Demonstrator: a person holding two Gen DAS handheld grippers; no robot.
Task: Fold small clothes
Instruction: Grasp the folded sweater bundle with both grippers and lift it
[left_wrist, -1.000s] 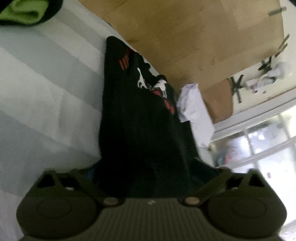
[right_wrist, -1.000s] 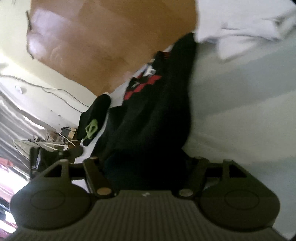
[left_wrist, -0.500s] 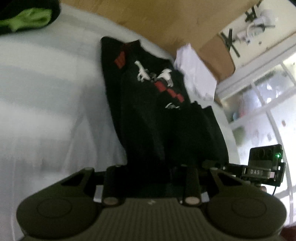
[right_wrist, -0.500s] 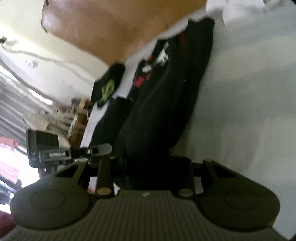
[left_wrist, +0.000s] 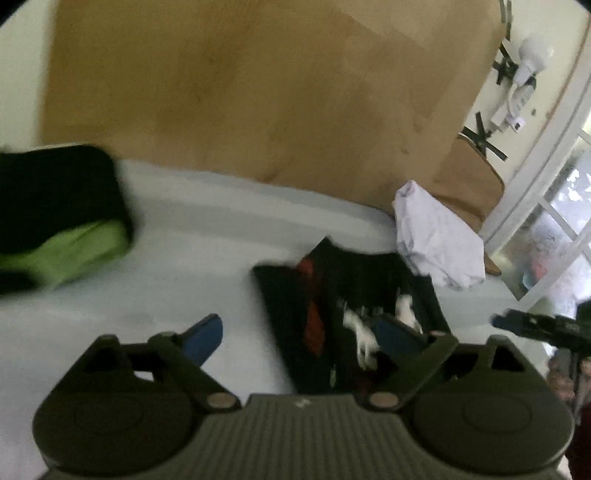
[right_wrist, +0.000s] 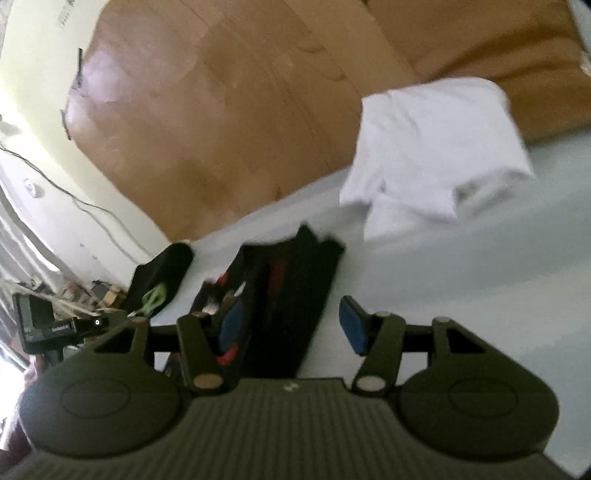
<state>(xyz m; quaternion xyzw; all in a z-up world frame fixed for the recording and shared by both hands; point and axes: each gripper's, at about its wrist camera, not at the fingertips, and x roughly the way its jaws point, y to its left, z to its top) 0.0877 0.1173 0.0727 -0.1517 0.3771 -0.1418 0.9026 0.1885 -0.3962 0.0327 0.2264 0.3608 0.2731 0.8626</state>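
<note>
Black garment (left_wrist: 332, 317) with red and white print lies folded into a narrow strip on the pale striped bed sheet (left_wrist: 192, 236), its far end pointing toward the wooden headboard (left_wrist: 258, 85).

From the left wrist view, I see my left gripper (left_wrist: 303, 332) with jaws spread wide and opening further. The left blue pad (left_wrist: 203, 338) sits over bare sheet, clear of the cloth. The right pad is over the printed part of the garment; I cannot tell whether it touches the fabric. Nothing is pinched.

From the right wrist view, I see my right gripper (right_wrist: 291, 325) with jaws parted and opening. The near end of the garment (right_wrist: 295, 288) lies between the pads. The right blue pad (right_wrist: 352, 328) stands apart from the cloth edge, over the sheet. The left pad is against or just above the fabric; motion blur prevents a firm reading. No grip is evident.

A crumpled white garment (right_wrist: 436, 155) rests on the sheet near the headboard, just beside the far end of the black strip. A black and green garment (left_wrist: 62, 214) lies well apart on the opposite side, also near the headboard. The other gripper's camera unit (right_wrist: 40, 325) shows at the left edge of the right wrist view.
</note>
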